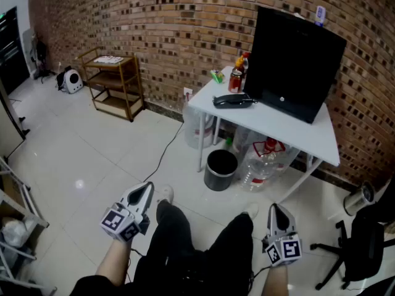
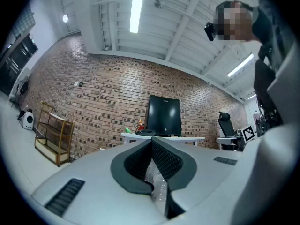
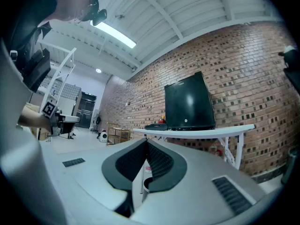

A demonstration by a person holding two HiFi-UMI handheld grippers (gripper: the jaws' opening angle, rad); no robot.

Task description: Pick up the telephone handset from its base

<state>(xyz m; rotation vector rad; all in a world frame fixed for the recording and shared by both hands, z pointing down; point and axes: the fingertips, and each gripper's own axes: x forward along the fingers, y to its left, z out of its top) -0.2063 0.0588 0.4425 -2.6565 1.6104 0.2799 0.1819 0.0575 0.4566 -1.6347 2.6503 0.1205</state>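
Observation:
The black telephone [image 1: 233, 101], handset lying on its base, sits at the left end of a white table [image 1: 296, 134] against the brick wall. Both grippers are far from it, held low over the person's legs. My left gripper [image 1: 148, 189] is shut and empty, pointing toward the table. My right gripper [image 1: 274, 209] is also shut with nothing in it. In the left gripper view the closed jaws [image 2: 151, 140] aim at the distant telephone [image 2: 145, 132]. The right gripper view shows the closed jaws [image 3: 146, 141] below the telephone [image 3: 154, 126] on the table [image 3: 206, 131].
A black monitor [image 1: 296, 63] stands behind the telephone, with bottles [image 1: 236, 79] at the table's back left. Under the table are a black bin [image 1: 220, 169] and large water bottles [image 1: 262, 159]. A wooden cart [image 1: 114, 82] stands left, an office chair [image 1: 364, 245] right.

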